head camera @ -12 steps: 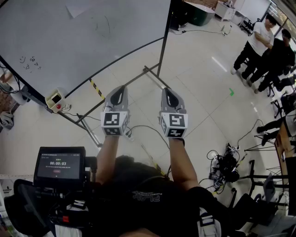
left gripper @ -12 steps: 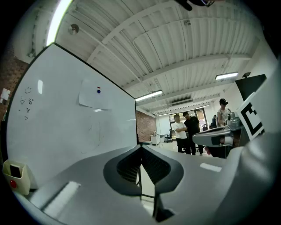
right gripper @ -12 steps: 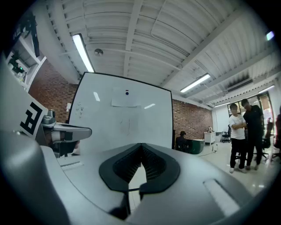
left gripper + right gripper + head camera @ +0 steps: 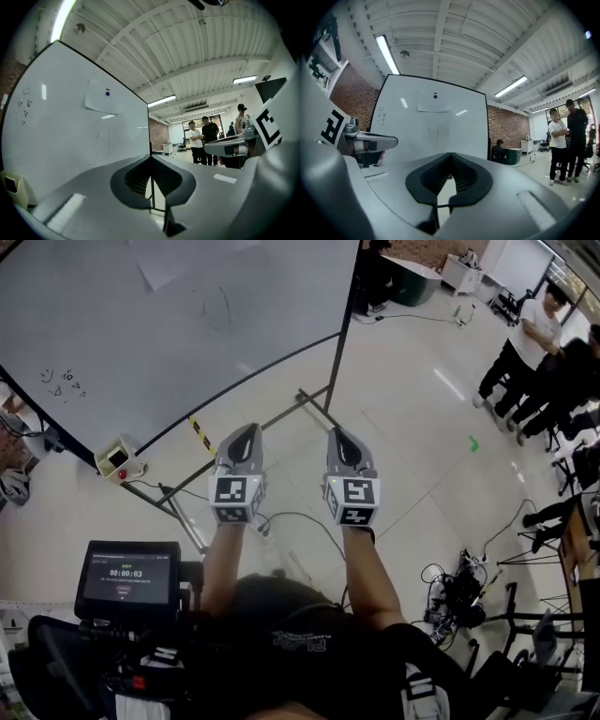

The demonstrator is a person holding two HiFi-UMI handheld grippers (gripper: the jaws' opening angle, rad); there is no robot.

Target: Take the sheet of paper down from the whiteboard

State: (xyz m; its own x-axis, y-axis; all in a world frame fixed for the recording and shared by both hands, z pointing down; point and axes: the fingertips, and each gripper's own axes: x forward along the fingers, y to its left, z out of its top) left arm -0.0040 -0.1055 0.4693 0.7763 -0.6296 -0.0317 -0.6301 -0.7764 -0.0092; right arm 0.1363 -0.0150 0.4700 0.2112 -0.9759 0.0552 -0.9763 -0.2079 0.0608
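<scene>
The whiteboard (image 4: pixel 141 343) stands on a frame ahead of me, at the upper left of the head view. A white sheet of paper (image 4: pixel 161 263) hangs near its top edge. A small blue magnet (image 4: pixel 107 93) holds the paper (image 4: pixel 104 98) in the left gripper view, and the same sheet (image 4: pixel 434 102) shows in the right gripper view. My left gripper (image 4: pixel 244 435) and right gripper (image 4: pixel 343 437) are held level side by side, well short of the board. Both are shut with nothing between the jaws (image 4: pixel 151 158) (image 4: pixel 451 157).
The board's metal legs (image 4: pixel 309 399) spread over the tiled floor. A small box with a red button (image 4: pixel 117 458) lies by the left leg. People (image 4: pixel 530 338) stand at the right. Cables and gear (image 4: pixel 459 589) lie at the lower right. A timer screen (image 4: pixel 127 574) sits by my left arm.
The whiteboard has shifted slightly down and right in the head view and looks a bit nearer. Both grippers stay side by side and shut.
</scene>
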